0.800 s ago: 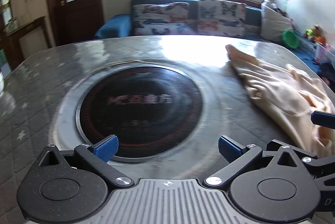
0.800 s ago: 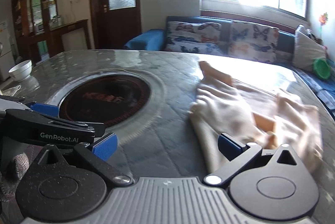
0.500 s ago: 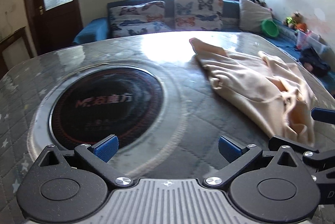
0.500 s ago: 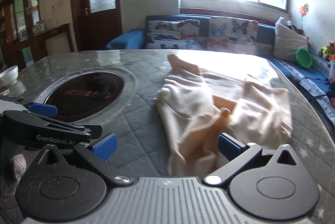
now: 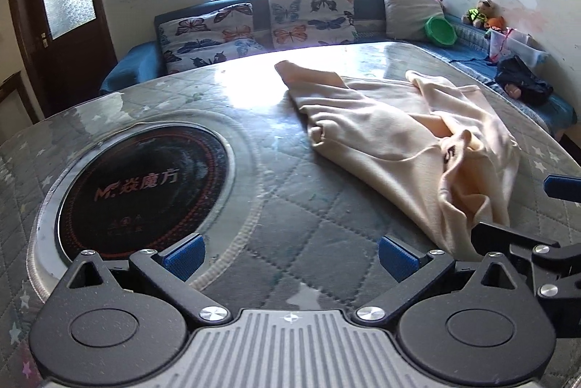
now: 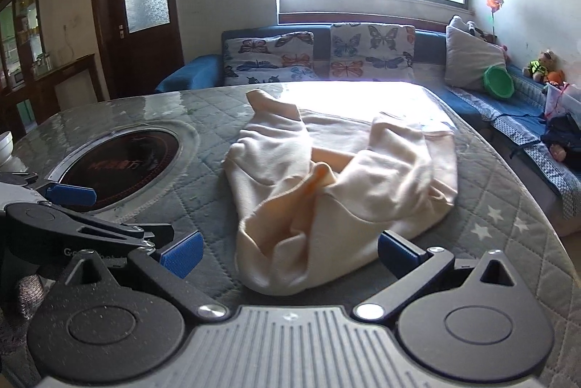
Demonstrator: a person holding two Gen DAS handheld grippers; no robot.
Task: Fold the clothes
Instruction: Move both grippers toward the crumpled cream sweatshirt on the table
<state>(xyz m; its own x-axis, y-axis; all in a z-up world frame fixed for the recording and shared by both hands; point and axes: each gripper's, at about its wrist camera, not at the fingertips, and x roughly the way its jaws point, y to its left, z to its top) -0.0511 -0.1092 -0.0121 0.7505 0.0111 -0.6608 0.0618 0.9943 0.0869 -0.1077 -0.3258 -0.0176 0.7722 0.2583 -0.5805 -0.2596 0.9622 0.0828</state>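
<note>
Cream fabric is the whole job here, and none of it looks folded yet. From the left wrist, the left gripper (image 5: 288, 252) has its jaws spread wide with nothing between them, only the quilted table cover (image 5: 290, 206) below. The cream garment (image 5: 399, 141) lies ahead and to the right of that tool, rumpled, one sleeve-like end reaching away toward the window. A round black cooktop (image 5: 145, 184) sits ahead to its left.

From the right wrist, the right gripper (image 6: 288, 252) is likewise spread and holding nothing. The garment (image 6: 337, 181) lies straight ahead of it, its near edge just in front of the blue pads (image 6: 394, 252) (whether cloth touches them I cannot tell). It is bunched, with its orange lining showing. By my reading, grasping, flattening and every fold are still to do.
</note>
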